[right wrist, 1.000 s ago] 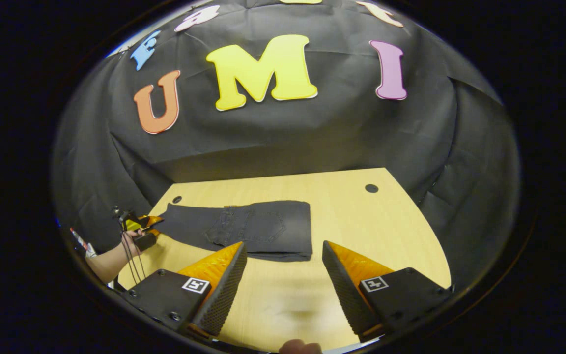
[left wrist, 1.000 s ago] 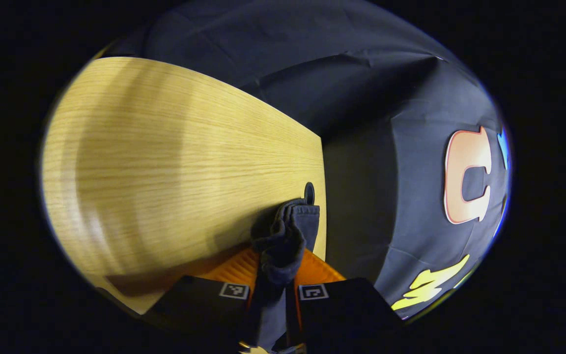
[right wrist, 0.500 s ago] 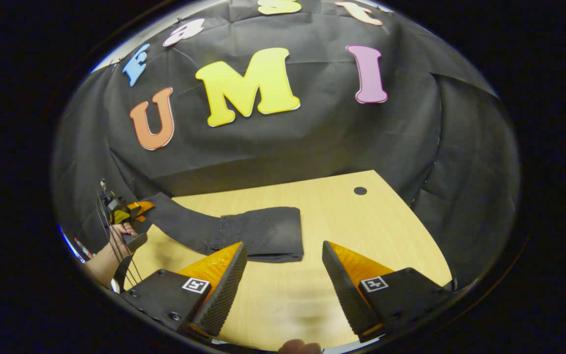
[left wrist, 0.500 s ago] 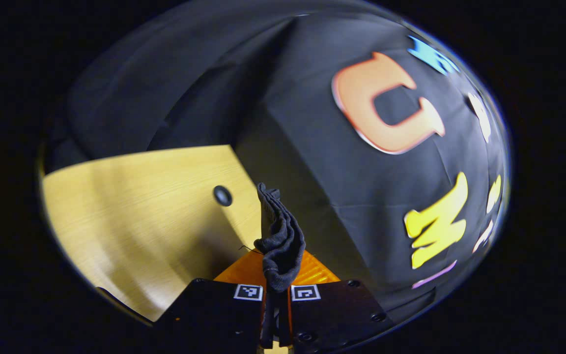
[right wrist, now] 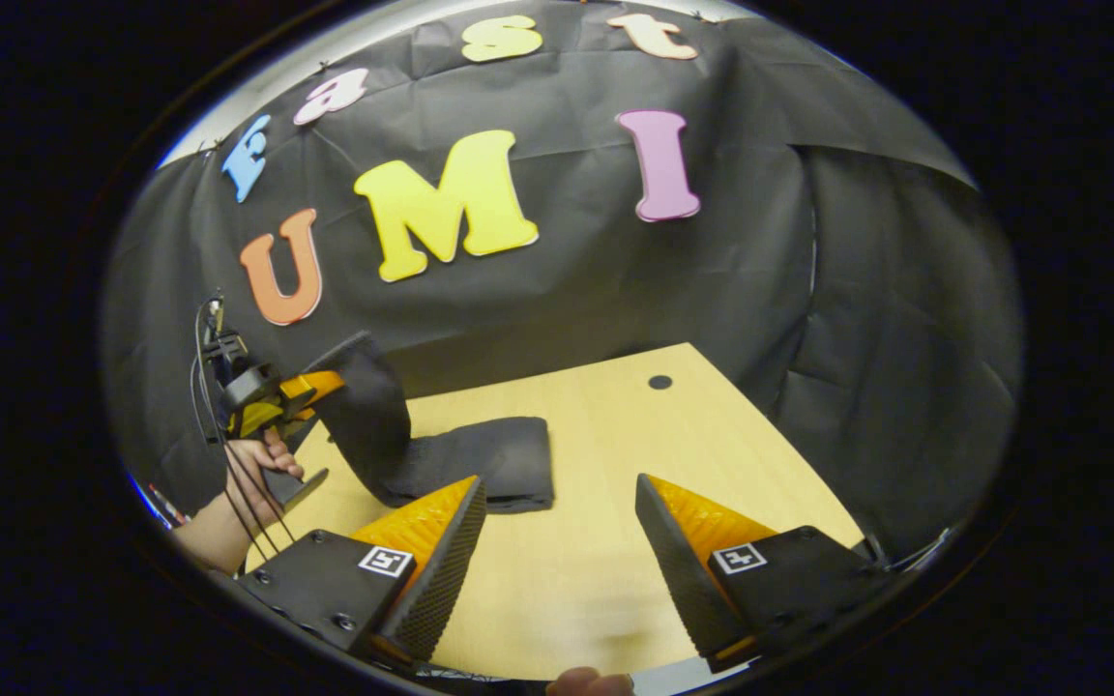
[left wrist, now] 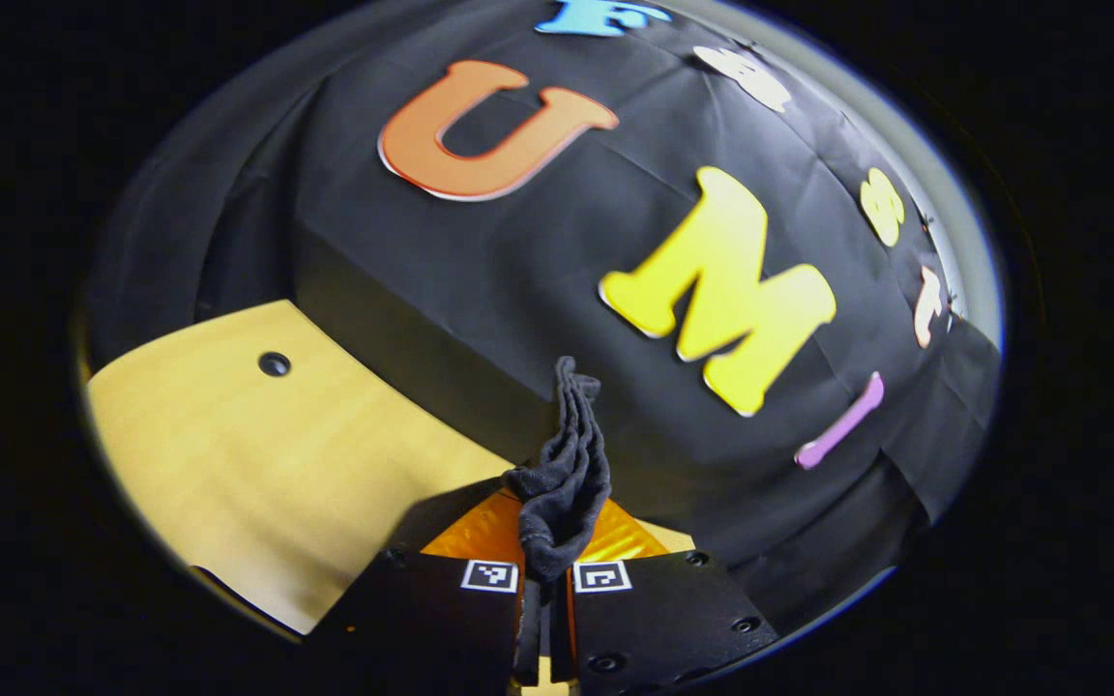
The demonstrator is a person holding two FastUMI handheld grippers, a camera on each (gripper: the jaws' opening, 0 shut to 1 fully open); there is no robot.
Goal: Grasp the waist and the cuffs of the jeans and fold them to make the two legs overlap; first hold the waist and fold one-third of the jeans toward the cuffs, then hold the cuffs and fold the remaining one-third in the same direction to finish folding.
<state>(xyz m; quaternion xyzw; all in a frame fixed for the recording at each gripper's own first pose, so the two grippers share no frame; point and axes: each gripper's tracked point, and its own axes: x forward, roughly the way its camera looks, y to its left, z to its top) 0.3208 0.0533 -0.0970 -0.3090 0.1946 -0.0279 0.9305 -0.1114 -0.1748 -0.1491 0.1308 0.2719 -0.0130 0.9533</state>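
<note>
The wooden surface (right wrist: 615, 561) carries the dark jeans (right wrist: 480, 464) toward its far left part, near the booth's black wall. Most of the garment lies flat as a thick folded block, waist part already turned in by the look of it. The cuff end (right wrist: 364, 401) rises off the wood in a steep flap, held up so it can be carried over the block, which I judge to be the last third of the fold.

The left tongs (right wrist: 320, 387), gripped by a hand (right wrist: 262, 454), hold that flap. Seen along their own fingers, the left tongs (left wrist: 547, 541) are pressed tight together on a bunched wad of cuffs (left wrist: 562, 464) that sticks up between them.

The right tongs (right wrist: 557, 541) hover over bare wood nearer me, spread wide and holding nothing, apart from the jeans.

No containers stand on the wood; there is a small dark hole (right wrist: 659, 382) near its far edge.
</note>
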